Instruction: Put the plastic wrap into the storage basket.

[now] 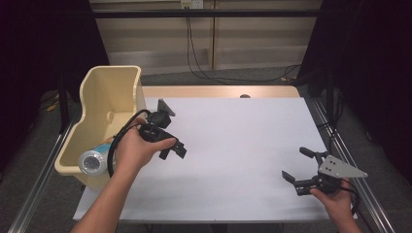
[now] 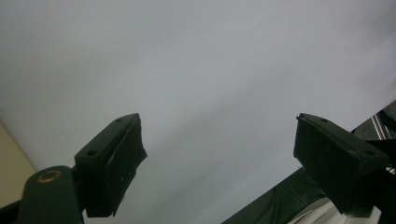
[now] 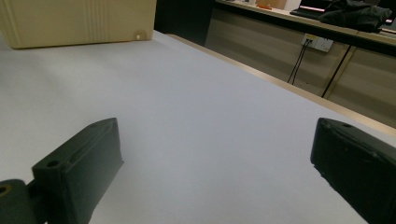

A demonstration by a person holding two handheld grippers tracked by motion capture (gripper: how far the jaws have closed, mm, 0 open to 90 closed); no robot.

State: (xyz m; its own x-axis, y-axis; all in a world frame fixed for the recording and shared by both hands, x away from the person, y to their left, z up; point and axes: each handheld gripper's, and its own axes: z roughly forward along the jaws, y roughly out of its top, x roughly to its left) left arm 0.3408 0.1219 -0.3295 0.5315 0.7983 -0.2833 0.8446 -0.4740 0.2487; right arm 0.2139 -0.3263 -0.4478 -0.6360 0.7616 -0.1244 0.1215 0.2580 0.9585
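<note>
Table: I see a white sheet [image 1: 243,155] that covers almost the whole top; a strip of light wood [image 1: 218,91] stays bare along the far edge.
Room: behind the table there is a grey floor, a pale wall panel with a socket [image 1: 191,4] and black cables [image 1: 194,53] that hang down to the floor. Both sides of the room are dark. Metal rails [image 1: 36,184] run along the left and right of the table.
Bin: a cream plastic bin [image 1: 109,85] stands at the left edge of the table, just beside the sheet. Inside it, at the near end, lies a round clear thing with a little blue [image 1: 91,161]; I cannot tell what it is.
Left gripper: my left gripper [image 1: 174,148] is over the left part of the sheet, near the bin, and it points toward the middle. Its jaws stand wide apart with nothing between them.
Right gripper: my right gripper [image 1: 295,164] is at the near right corner, well apart from the left one. Its jaws are also wide and hold nothing. The grey plate [image 1: 340,167] on top is visible.
High view: it gives the inside of the bin and both hands.
Left gripper view: here I get the blank sheet and a dark corner at the lower right.
Right gripper view: it looks low across the sheet and shows the ribbed outer wall of the bin [image 3: 79,21], the wood edge [image 3: 280,84] and a second socket with cables [image 3: 317,43] on the wall.
</note>
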